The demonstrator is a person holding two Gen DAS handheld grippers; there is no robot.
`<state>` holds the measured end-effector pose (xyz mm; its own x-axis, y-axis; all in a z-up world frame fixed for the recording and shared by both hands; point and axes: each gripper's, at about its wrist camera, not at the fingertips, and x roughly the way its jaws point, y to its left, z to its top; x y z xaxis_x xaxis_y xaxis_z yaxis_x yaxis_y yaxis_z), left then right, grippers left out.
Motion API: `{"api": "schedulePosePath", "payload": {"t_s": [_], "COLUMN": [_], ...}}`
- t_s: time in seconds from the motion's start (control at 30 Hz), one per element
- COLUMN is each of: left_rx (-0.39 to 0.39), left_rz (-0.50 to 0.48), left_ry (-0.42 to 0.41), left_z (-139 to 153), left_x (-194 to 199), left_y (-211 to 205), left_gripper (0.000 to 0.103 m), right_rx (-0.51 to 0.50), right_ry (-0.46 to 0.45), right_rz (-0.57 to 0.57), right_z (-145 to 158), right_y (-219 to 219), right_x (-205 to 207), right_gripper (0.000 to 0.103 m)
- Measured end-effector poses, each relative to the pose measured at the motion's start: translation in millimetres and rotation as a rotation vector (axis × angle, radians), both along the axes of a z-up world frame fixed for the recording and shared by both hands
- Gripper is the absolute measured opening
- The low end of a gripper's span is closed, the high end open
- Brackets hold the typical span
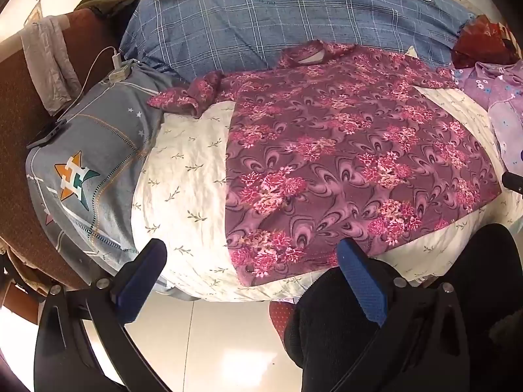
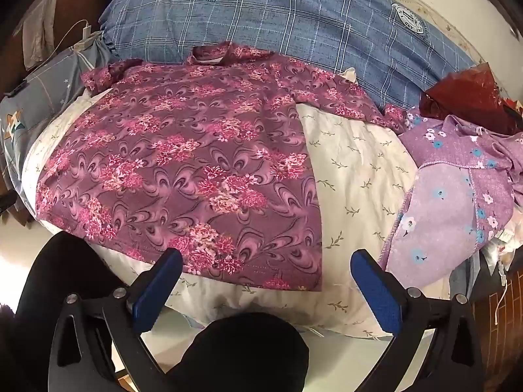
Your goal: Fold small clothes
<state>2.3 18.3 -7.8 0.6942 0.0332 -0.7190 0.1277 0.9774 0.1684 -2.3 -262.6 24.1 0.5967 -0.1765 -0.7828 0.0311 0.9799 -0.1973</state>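
**A:** Left wrist view first. What does it show?

**B:** A maroon floral shirt (image 1: 343, 150) lies spread flat on a cream sprigged bedsheet (image 1: 186, 176), collar at twelve o'clock, hem toward six. One sleeve is bunched at ten o'clock from the shirt's middle. The left gripper (image 1: 251, 281) hangs at six o'clock with its blue-padded fingers (image 1: 362, 284) spread wide, nothing between them. The right-hand finger overlaps the hem in the picture, though contact cannot be judged.

**A:** And around the shirt?

**B:** A blue plaid quilt (image 1: 261, 26) is heaped at twelve o'clock. A grey pillow with a star emblem (image 1: 85, 170) sits at nine, with a white charger (image 1: 117, 65) and a dark phone (image 1: 45, 134) on it. A lilac flowered garment (image 1: 490, 98) lies at three o'clock, near the shirt's other sleeve.

**A:** The right wrist view?

**B:** The same shirt (image 2: 183, 170) fills the frame's centre-left, collar at twelve o'clock. The right gripper (image 2: 264, 287) hovers at six o'clock, fingers (image 2: 379, 294) parted and holding nothing; between their tips sits the shirt's lower right corner. The lilac garment (image 2: 457, 189) is crumpled at three o'clock, bare sheet (image 2: 356, 170) between it and the shirt's body. The plaid quilt (image 2: 294, 26) rises behind, and a dark red plastic bag (image 2: 467, 94) sits at two o'clock.
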Motion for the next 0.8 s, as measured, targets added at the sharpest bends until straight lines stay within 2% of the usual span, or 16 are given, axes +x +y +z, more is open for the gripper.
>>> {"api": "schedulePosePath", "payload": {"t_s": [0.3, 0.8], "left_rx": [-0.074, -0.066], "left_rz": [0.034, 0.034], "left_ry": [0.043, 0.054], "left_z": [0, -2], "left_x": [11, 16], "left_y": [7, 7], "left_gripper": [0.103, 0.103], "right_rx": [0.012, 0.040], "right_ry": [-0.031, -0.040], "right_rz": [0.005, -0.023], "right_z": [1, 2], "right_y": [-2, -18], "right_x": [-3, -1], "right_gripper": [0.103, 0.103]}}
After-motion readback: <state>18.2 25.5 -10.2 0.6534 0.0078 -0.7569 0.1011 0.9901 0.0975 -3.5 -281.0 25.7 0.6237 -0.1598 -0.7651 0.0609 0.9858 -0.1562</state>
